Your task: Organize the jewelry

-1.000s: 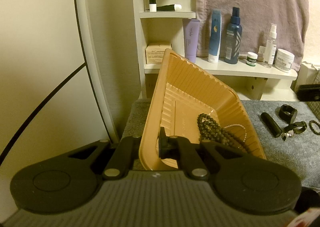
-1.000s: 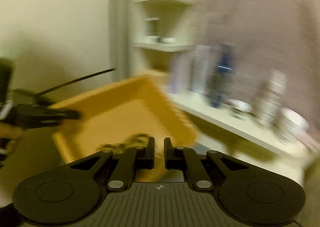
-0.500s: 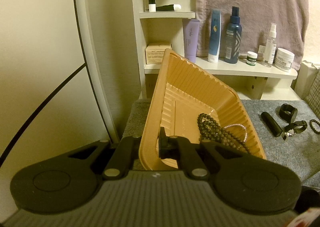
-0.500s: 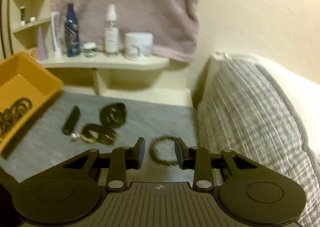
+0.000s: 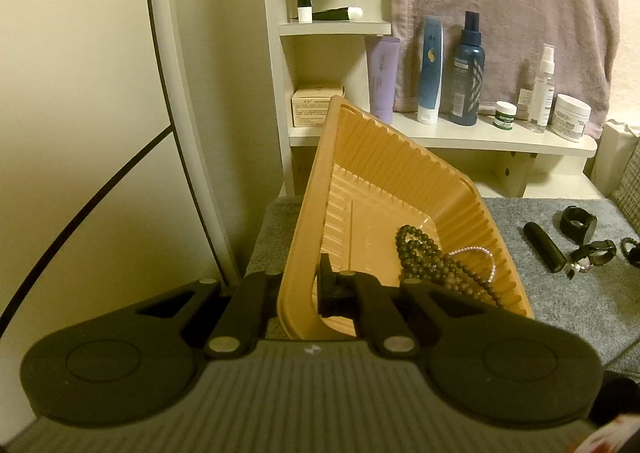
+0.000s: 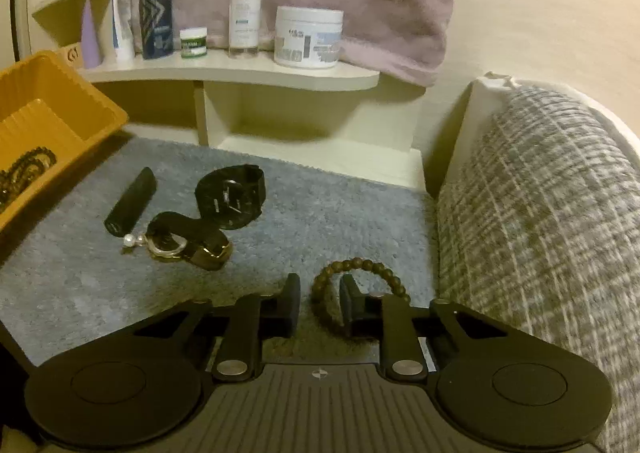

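My left gripper (image 5: 298,285) is shut on the near rim of an orange tray (image 5: 360,157) and holds it tilted up. A dark bead necklace (image 5: 428,257) and a thin pale bracelet (image 5: 480,253) lie in the tray. My right gripper (image 6: 319,293) is open and low over the grey mat (image 6: 340,205), with the left side of a brown bead bracelet (image 6: 356,265) between its fingers. A black watch (image 6: 230,197), a black tube (image 6: 130,205), a gold-and-black watch (image 6: 188,239) and a pearl earring (image 6: 130,240) lie on the mat to the left.
A white shelf (image 6: 240,71) behind the mat holds bottles and jars. A grey checked cushion (image 6: 540,213) stands close on the right. A mauve towel (image 5: 500,13) hangs above the shelf. A mirror edge (image 5: 172,93) is at the left.
My right gripper swung from the tray to the right side of the mat, then dropped lower until its fingers came around the brown bead bracelet. The left gripper and tray have not moved.
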Tool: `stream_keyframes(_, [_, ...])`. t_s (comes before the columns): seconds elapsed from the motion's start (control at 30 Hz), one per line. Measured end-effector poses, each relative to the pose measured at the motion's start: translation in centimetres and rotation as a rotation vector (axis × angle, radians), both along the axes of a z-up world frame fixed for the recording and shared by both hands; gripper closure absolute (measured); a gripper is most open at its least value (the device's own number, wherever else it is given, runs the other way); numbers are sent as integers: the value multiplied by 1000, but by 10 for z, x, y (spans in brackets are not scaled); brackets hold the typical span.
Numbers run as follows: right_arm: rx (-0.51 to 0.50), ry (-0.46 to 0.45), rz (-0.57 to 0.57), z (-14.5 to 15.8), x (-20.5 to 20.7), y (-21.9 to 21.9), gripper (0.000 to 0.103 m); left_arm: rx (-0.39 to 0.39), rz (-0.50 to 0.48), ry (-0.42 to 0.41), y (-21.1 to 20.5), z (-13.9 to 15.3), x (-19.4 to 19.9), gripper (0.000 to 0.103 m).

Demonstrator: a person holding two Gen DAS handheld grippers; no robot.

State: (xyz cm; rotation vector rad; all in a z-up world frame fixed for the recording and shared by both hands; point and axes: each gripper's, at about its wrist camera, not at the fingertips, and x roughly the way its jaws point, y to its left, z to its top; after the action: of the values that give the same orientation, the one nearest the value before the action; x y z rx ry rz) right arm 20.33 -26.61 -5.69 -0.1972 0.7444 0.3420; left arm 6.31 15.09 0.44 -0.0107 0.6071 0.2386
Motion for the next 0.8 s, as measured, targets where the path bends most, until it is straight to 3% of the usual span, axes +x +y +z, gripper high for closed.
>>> stream_keyframes(0.27, [-15, 55, -3, -13, 13, 1, 96, -2, 1, 2, 1, -1, 1, 98])
stream_keyframes(0.43, [-22, 51, 15, -10, 8, 5, 96, -3, 1, 2, 1, -1, 1, 98])
stream_keyframes(0.8, [96, -48, 90, 59, -27, 17, 96, -2, 2, 2, 1, -1, 2, 98])
